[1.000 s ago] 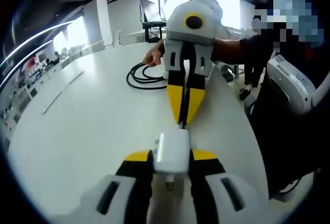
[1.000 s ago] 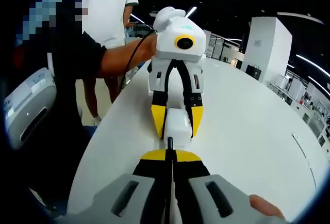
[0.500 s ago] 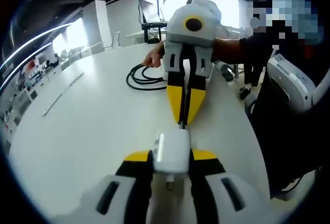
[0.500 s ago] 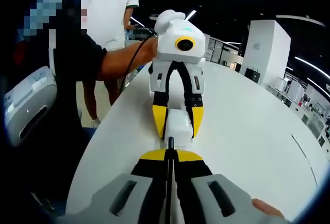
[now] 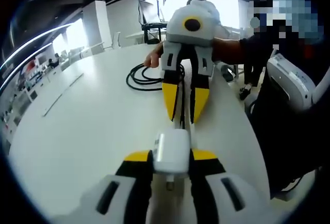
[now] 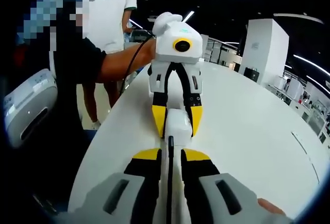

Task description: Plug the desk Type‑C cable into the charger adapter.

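My left gripper (image 5: 171, 157) is shut on a white charger adapter (image 5: 171, 146) just above the white table (image 5: 93, 126). Facing it, my right gripper (image 5: 183, 120) has its yellow jaws apart. The thin black Type-C cable (image 5: 182, 105) runs between them, its end meeting the adapter's front face. Its slack lies coiled (image 5: 144, 75) farther back on the table. In the right gripper view, the cable (image 6: 170, 162) lies loose in the gap of my open right gripper (image 6: 170, 154). It leads to the adapter (image 6: 179, 121), held by the left gripper (image 6: 178, 131).
A person in a dark top (image 5: 289, 105) stands at the table's edge holding both grippers. Another person in a white shirt (image 6: 111, 12) stands behind. A thin strip (image 5: 59, 95) lies on the table's far side. Desks and a white column (image 6: 263, 43) are in the background.
My right gripper's jaws have spread apart and let go of the cable. The left gripper and the adapter have stayed still.
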